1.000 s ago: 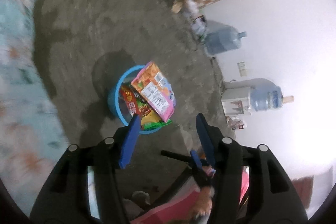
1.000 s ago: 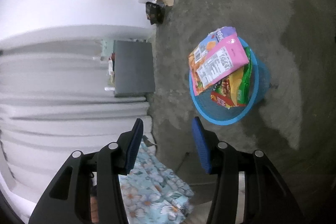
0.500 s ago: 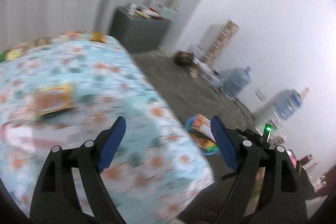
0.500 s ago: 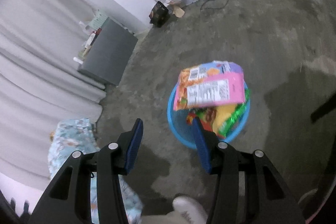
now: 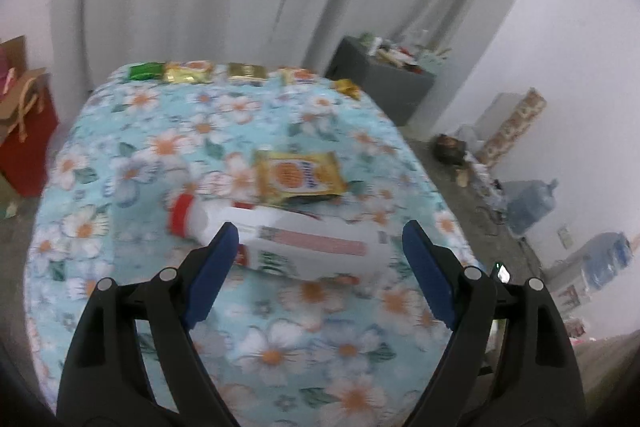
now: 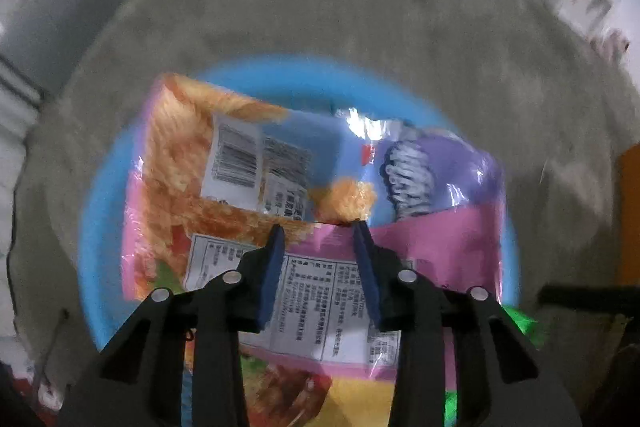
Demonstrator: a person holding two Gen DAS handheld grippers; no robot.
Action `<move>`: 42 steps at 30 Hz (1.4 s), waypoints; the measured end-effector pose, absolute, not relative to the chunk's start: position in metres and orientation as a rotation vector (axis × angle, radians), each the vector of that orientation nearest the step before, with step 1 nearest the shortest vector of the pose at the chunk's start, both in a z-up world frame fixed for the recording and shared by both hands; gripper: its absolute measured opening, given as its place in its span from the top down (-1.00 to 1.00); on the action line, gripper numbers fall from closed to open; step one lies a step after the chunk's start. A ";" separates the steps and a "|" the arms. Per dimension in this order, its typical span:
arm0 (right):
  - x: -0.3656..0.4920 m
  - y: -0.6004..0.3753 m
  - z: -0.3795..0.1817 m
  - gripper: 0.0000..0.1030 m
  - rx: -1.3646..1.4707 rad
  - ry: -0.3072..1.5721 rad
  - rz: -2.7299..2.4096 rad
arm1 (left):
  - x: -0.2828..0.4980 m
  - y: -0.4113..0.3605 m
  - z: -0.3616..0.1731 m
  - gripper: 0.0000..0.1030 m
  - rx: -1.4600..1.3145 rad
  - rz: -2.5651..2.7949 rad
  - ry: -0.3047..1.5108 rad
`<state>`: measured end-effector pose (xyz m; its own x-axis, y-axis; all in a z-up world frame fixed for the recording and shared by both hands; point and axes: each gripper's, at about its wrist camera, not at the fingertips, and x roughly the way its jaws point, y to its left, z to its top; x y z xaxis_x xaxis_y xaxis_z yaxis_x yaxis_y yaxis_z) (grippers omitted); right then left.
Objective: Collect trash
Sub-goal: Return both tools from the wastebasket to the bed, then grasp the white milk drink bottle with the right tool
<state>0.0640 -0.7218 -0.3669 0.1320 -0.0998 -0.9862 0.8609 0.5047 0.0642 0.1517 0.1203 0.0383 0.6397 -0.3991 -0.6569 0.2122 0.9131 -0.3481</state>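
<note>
In the left wrist view my left gripper (image 5: 318, 241) is wide open and empty, just above a white wrapper with a red end (image 5: 280, 243) on the floral tablecloth (image 5: 320, 327). A yellow snack packet (image 5: 298, 177) lies just beyond it. Several small packets (image 5: 188, 71) line the far edge. In the right wrist view my right gripper (image 6: 318, 233) is open and empty, close over the blue basket (image 6: 100, 227). On top of the basket lie an orange and purple snack bag (image 6: 256, 155) and a pink bag (image 6: 420, 247).
A red paper bag (image 5: 24, 131) stands left of the table. A grey cabinet (image 5: 380, 83) with clutter stands behind, by grey curtains. Water jugs (image 5: 532, 203) and a cable lie along the right wall. The basket stands on a concrete floor (image 6: 360, 7).
My left gripper has swung from over the basket to over the table and opened wider. My right gripper has dropped much closer to the basket's bags.
</note>
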 end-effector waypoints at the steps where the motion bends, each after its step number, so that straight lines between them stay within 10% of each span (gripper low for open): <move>1: 0.063 -0.719 -0.378 0.47 0.796 1.287 -0.800 | 0.155 0.120 0.037 -0.54 -0.248 -0.344 0.804; 12: 0.063 -0.734 -0.379 0.46 0.889 1.416 -0.815 | 0.170 0.126 0.021 -0.54 -0.300 -0.343 0.804; 16: 0.056 -0.727 -0.334 0.01 0.841 1.284 -0.801 | 0.162 0.136 0.022 -0.54 -0.321 -0.341 0.782; 31: 0.021 -0.598 -0.081 -0.25 0.708 0.816 -0.372 | 0.119 0.151 0.018 -0.61 -0.277 -0.312 0.743; 42: 0.110 -0.316 0.068 -0.53 0.182 0.784 0.397 | 0.100 0.167 -0.017 -0.63 -0.351 -0.214 0.836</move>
